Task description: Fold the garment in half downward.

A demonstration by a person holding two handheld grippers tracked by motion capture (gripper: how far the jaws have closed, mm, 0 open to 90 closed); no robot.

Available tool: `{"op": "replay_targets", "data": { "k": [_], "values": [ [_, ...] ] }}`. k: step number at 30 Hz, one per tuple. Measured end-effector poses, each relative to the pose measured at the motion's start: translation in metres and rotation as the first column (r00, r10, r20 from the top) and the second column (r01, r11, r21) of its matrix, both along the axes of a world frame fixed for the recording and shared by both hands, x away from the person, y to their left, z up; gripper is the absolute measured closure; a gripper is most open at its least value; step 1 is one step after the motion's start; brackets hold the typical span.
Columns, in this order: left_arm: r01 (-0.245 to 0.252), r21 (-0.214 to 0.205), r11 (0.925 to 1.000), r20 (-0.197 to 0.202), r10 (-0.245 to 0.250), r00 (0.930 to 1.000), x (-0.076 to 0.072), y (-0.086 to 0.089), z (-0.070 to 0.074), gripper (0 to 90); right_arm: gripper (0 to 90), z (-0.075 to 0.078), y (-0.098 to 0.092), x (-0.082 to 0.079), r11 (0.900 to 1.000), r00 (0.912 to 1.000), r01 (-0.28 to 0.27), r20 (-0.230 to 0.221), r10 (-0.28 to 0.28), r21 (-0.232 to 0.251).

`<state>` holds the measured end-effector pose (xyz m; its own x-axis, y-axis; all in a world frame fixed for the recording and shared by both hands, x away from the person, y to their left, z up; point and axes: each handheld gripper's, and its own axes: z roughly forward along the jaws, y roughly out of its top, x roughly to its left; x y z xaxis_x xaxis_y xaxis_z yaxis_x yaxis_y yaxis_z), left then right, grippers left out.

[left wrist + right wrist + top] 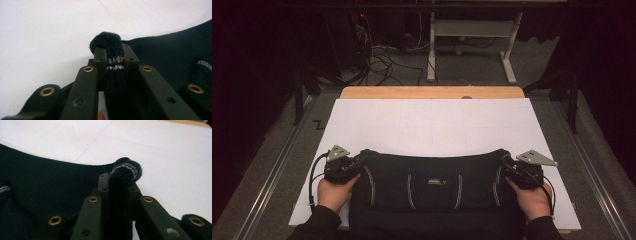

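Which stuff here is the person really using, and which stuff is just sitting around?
In use:
- dark knitted garment, stretched between the two grippers
- left gripper, shut on one corner of it
- right gripper, shut on the other corner
- white sheet it lies on

Just lying about:
- tangled cables on the floor beyond the table
- white metal frame farther back

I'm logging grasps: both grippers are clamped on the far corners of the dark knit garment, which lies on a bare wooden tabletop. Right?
Not quite. The garment lies on a white sheet covering the table, as the high view shows. Left gripper and right gripper do clamp its corners.
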<state>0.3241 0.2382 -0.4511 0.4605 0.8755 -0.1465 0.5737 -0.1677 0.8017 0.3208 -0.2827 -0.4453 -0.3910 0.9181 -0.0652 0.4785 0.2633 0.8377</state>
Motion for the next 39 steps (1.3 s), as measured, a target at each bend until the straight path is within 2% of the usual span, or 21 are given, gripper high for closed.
{"op": "replay_targets", "data": {
  "k": [7, 12, 17, 21, 27, 30, 39],
  "values": [
    [-0.010, 0.025, 0.9996, 0.011, 0.010, 0.9999, 0.016, -0.001, 0.009, 74.8, 80.9, 0.007, 0.003, 0.011, 0.9997, 0.9996, 0.009, 0.029, -0.008, -0.023],
    [-0.026, 0.039, 0.9989, 0.004, 0.026, 0.9997, 0.030, -0.002, 0.008, 75.1, 80.8, 0.003, 0.003, 0.025, 0.9995, 0.9996, 0.018, 0.021, -0.018, -0.026],
    [-0.052, 0.028, 0.9982, 0.004, 0.052, 0.9986, 0.045, 0.001, 0.013, 75.4, 80.8, 0.002, 0.005, 0.037, 0.9991, 0.9996, 0.022, 0.018, -0.021, -0.037],
    [-0.050, 0.054, 0.9973, 0.008, 0.050, 0.9987, 0.051, -0.002, 0.014, 75.7, 80.8, 0.004, 0.008, 0.047, 0.9989, 0.9995, 0.021, 0.025, -0.020, -0.043],
    [-0.069, 0.051, 0.9963, 0.014, 0.068, 0.9976, 0.061, -0.001, 0.017, 76.0, 80.8, 0.008, 0.009, 0.056, 0.9983, 0.9992, 0.029, 0.030, -0.027, -0.051],
    [-0.074, 0.054, 0.9958, 0.031, 0.072, 0.9969, 0.067, -0.001, 0.024, 75.9, 80.8, 0.012, 0.009, 0.061, 0.9983, 0.9989, 0.030, 0.036, -0.029, -0.050],
    [-0.097, 0.079, 0.9922, 0.093, 0.089, 0.9916, 0.090, -0.005, 0.050, 75.9, 80.6, 0.028, 0.009, 0.080, 0.9978, 0.9945, 0.034, 0.101, -0.028, -0.058]
  ]
}}
